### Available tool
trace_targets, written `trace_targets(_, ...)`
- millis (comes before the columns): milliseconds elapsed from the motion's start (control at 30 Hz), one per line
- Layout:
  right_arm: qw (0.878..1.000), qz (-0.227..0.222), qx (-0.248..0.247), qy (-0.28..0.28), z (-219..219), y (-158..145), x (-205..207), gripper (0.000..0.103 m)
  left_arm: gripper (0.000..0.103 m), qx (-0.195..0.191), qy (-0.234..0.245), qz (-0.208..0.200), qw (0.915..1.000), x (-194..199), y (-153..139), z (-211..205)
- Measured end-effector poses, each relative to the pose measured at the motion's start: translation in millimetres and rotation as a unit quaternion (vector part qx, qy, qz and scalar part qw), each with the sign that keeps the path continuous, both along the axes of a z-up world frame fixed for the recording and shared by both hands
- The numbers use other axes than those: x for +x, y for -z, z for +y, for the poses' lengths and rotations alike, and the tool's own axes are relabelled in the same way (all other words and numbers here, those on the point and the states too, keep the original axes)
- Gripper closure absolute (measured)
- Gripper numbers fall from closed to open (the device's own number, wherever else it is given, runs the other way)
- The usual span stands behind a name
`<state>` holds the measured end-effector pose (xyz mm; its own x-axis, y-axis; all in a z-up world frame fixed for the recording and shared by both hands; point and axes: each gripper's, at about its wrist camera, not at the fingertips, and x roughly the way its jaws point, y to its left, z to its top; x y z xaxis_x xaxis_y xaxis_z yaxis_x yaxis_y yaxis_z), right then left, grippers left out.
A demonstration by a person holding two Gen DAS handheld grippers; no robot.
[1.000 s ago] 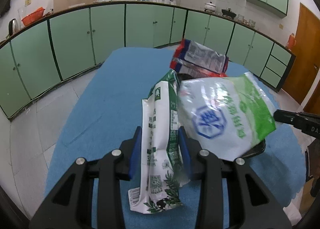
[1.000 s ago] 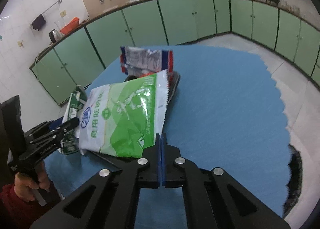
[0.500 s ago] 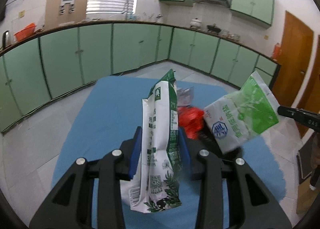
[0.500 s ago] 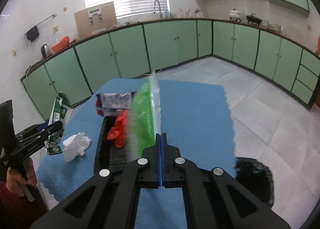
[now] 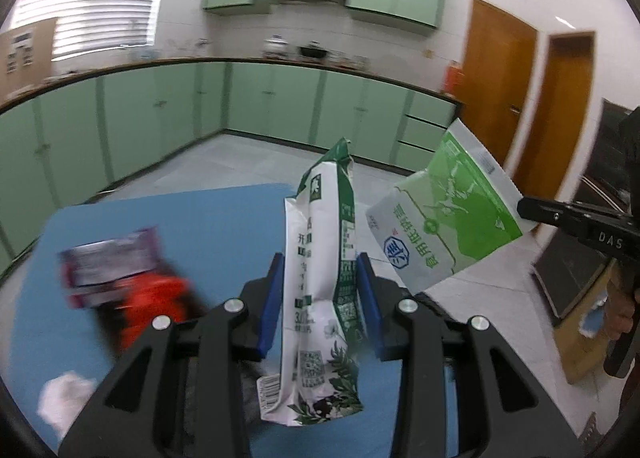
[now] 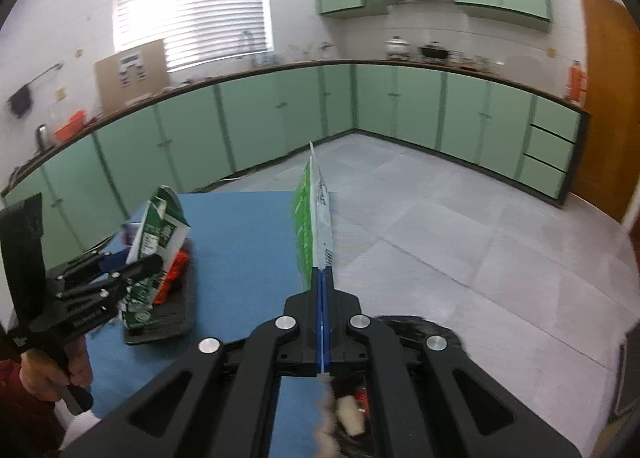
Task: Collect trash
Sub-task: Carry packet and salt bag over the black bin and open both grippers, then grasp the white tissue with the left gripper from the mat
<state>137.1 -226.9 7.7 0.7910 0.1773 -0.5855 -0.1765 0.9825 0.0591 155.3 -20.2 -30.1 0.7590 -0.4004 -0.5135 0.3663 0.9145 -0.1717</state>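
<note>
My left gripper (image 5: 319,260) is shut on a crushed green-and-white milk carton (image 5: 326,214), which stands upright between the blue pads (image 5: 272,298). In the right wrist view the same carton (image 6: 158,230) is held in the air above the black tray (image 6: 176,324). My right gripper (image 6: 322,272) is shut on the corner of a green-and-white plastic bag (image 6: 312,226), seen edge-on. From the left wrist view the bag (image 5: 444,226) hangs in the air to the right of the carton, past the blue table's (image 5: 192,226) edge and over the floor.
A red wrapper (image 5: 154,298) and a red, white and purple packet (image 5: 108,270) lie on the tray. A crumpled white tissue (image 5: 64,398) sits on the blue cloth. A dark bin (image 6: 404,324) with scraps inside stands on the floor under my right gripper. Green cabinets line the walls.
Both grippers have risen and swung right, away from the tray. The bag came up off the tray and now hangs over the floor; the carton stays gripped.
</note>
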Motion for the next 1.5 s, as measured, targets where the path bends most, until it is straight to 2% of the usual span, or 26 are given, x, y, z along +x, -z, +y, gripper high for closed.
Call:
trace_targets(200, 0.998, 0.016, -0.005, 0.067, -65.7, 14.9, -5.8, 0.103, 0.069, -0.018, 0.069, 0.008, 0.9974, 25.1, 25.6, -85.0)
trace_targets(367, 0.994, 0.034, -0.004, 0.107, -104.3, 35.6, -7.7, 0.103, 0.069, -0.028, 0.115, 0.028, 0.9926, 41.4, 52.3, -148.1)
trace_targets(467, 0.991, 0.045, -0.002, 0.125, -122.1, 49.0, -7.5, 0.103, 0.069, -0.032, 0.129, 0.042, 0.9903, 49.5, 69.7, -174.1)
trace_targets(633, 0.988, 0.064, 0.015, 0.142, -143.4, 71.6, -7.5, 0.103, 0.067, -0.013, 0.139, 0.067, 0.9880, 63.0, 98.1, -203.8)
trace_targets(700, 0.987, 0.071, 0.020, 0.145, -147.4, 80.9, -6.6, 0.103, 0.057, -0.007, 0.138, 0.073, 0.9877, 65.6, 104.8, -204.6)
trace_targets(733, 0.986, 0.074, 0.022, 0.145, -148.7, 83.8, -6.1, 0.103, 0.044, -0.005, 0.134, 0.074, 0.9882, 66.3, 107.6, -206.0)
trace_targets(767, 0.986, 0.076, 0.023, 0.145, -149.1, 86.8, -6.0, 0.103, 0.039, -0.006, 0.132, 0.073, 0.9885, 66.8, 108.0, -205.4)
trace_targets(900, 0.986, 0.083, 0.031, 0.143, -151.0, 96.3, 1.4, 0.103, 0.039, 0.000, 0.124, 0.071, 0.9897, 75.3, 105.4, -202.0)
trace_targets(1133, 0.985, 0.105, 0.042, 0.132, -151.8, 124.1, 20.1, 0.102, 0.038, 0.006, 0.088, 0.053, 0.9947, 74.5, 90.9, -166.7)
trace_targets(1200, 0.984, 0.117, 0.043, 0.128, -148.1, 133.5, 25.7, 0.098, 0.037, 0.011, 0.075, 0.051, 0.9958, 73.2, 88.3, -154.5)
trace_targets(1300, 0.983, 0.127, 0.038, 0.130, -144.0, 141.8, 32.2, 0.078, 0.037, 0.008, 0.057, 0.056, 0.9967, 72.1, 85.2, -133.7)
trace_targets(1400, 0.983, 0.126, 0.038, 0.127, -135.1, 141.3, 32.4, 0.071, 0.037, 0.006, 0.039, 0.056, 0.9976, 67.7, 80.0, -112.6)
trace_targets(1500, 0.985, 0.115, 0.032, 0.124, -122.4, 132.6, 28.3, 0.052, 0.034, 0.006, 0.022, 0.049, 0.9985, 58.7, 70.6, -91.1)
